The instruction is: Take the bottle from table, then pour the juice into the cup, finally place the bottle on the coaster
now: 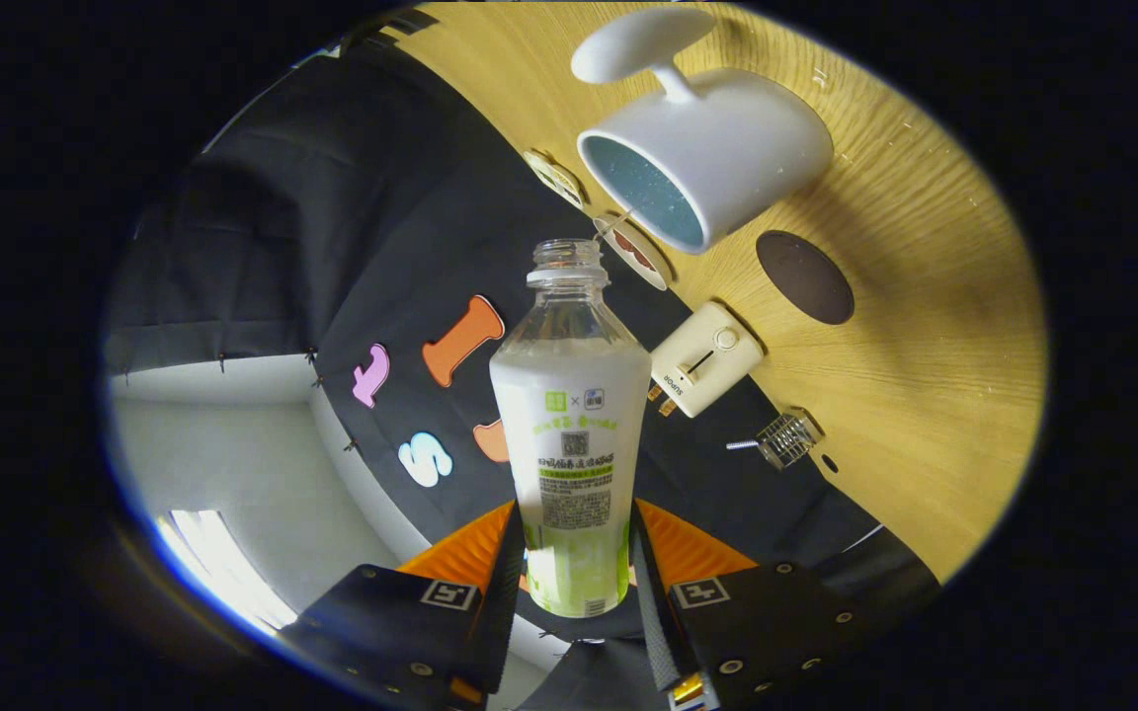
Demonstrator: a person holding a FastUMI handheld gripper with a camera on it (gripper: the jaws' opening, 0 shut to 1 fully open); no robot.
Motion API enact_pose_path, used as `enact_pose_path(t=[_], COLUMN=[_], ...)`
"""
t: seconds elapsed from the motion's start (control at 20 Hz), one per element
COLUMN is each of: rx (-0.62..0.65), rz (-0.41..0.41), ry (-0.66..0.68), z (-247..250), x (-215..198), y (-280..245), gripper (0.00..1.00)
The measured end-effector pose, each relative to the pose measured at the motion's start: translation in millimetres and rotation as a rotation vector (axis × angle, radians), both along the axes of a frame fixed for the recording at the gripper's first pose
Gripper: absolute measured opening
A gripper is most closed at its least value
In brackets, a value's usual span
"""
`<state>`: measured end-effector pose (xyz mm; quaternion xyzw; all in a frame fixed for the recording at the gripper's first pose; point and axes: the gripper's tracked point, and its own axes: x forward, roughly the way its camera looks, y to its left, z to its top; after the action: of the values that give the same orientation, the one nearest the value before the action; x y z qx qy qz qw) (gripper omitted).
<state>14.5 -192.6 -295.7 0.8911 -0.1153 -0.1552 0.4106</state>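
Gripper clamps both fingers on the lower body of the open bottle, tipped toward the white cup on the wooden table; risk: mouth sits short of the rim, so juice spills beside the dark coaster.

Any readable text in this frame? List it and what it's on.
Label on the bottle, clamped in the gripper: print too small to read.
Side of the toaster: one short word, too small to read.
Square tags on the fingers: patterns, no words.
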Motion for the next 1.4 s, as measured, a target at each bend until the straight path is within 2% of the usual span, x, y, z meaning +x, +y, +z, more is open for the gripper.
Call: enact_pose_path(t=[0.25,0.35,0.5,0.75,1.05,1.25,1.4], rx=[-0.249,-0.393,-0.622,-1.004,-1.528,-1.691,-1.795], rz=[0.2,0.247,0.36,0.41,0.5,0.488,0.555], ry=[0.205,0.291,0.39,0.449,0.588,0.626,0.707], z=[-44,-64,-79,-69,-45,-41,-62], x=[-8,-17,-19,-17,11,26,35], y=[24,22,27,6,-22,-37,-36], gripper=[0.57,0.57,0.57,0.57,0.57,0.57,0.57])
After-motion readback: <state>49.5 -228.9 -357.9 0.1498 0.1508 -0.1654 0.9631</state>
